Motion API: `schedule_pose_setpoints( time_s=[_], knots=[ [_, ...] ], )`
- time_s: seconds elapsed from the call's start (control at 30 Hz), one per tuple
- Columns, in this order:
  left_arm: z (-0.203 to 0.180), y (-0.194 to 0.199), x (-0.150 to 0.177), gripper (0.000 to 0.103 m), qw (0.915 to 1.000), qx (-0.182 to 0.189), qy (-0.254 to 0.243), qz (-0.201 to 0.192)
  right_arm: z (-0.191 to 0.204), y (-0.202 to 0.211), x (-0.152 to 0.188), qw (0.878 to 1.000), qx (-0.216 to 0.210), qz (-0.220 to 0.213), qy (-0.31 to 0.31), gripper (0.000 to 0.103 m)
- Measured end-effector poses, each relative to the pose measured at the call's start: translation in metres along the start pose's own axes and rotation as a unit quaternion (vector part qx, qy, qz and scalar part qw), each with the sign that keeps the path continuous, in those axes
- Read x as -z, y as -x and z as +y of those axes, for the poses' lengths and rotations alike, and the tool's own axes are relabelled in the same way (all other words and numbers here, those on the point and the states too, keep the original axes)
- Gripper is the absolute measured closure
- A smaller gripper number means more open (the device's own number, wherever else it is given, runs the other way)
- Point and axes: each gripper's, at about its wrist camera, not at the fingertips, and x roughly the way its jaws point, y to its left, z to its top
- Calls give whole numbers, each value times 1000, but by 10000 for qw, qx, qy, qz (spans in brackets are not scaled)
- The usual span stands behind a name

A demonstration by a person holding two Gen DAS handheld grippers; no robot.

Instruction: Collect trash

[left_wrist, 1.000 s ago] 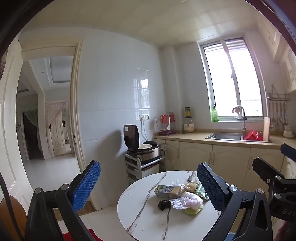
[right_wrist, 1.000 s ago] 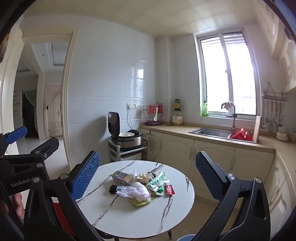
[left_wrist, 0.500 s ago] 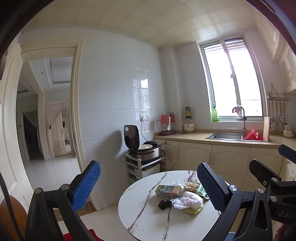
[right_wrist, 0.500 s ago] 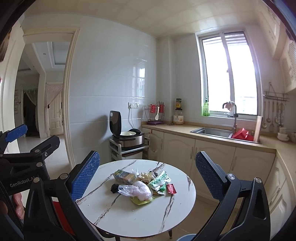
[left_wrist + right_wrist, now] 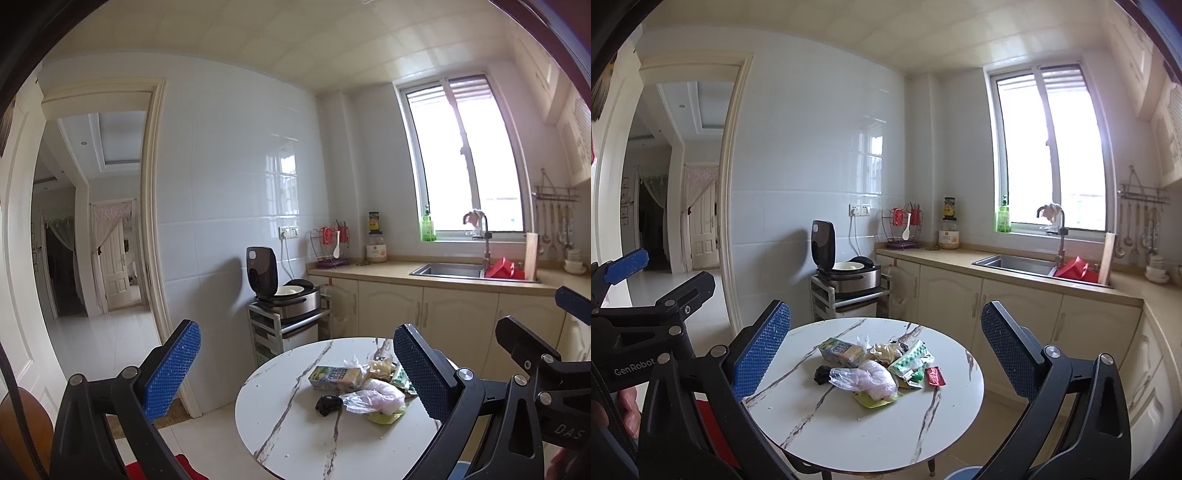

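Round white marble tabletop [image 5: 857, 435] is the anchor here, sitting out in the kitchen floor with cream cabinets [image 5: 1015, 306] and a steel sink [image 5: 1015, 264] behind it. Behind it on the left there's a little metal cart with a rice cooker [image 5: 846, 271], lid flipped up.

Both tongs hang in the air on the near side of the tabletop, not touching anything. Left tongs [image 5: 295, 373] are spread wide with nothing between the blue pads, same deal with the right tongs [image 5: 882, 350], gaping and empty.

The trash is all bunched in one pile around the middle of the tabletop. Biggest piece is a crumpled clear plastic bag [image 5: 866, 378] with something pale pink inside, lying on a yellow-green wrapper [image 5: 873, 400]. Behind it sits a juice carton [image 5: 840, 350] on its side, touching a crinkly beige wrapper [image 5: 884, 350]. To the right of the bag there's a green and white packet [image 5: 910, 360], then a small red sachet [image 5: 935, 376] at the pile's right edge. A small black wad [image 5: 822, 373] sits just left of the bag.
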Motion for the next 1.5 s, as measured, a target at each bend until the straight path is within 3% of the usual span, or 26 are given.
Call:
schedule_pose_setpoints(
  time_s=[0.57,0.9,1.03,1.2,1.5],
  knots=[
    [0,-10,-1,1,9999,7,23,104,-1,-11,7,10000,-7,88,-31,0],
    [0,-45,6,1,9990,-6,51,438,-16,-40,24,9990,114,397,-141,0],
    [0,-79,16,1,9970,43,28,775,-28,-67,42,9969,210,741,-173,0],
    [-2,-139,39,1,9884,140,21,1515,-46,-121,75,9893,242,1415,-244,0],
    [0,-240,63,1,9655,249,-39,2592,-33,-244,146,9602,-414,2760,-98,0]
  ],
)
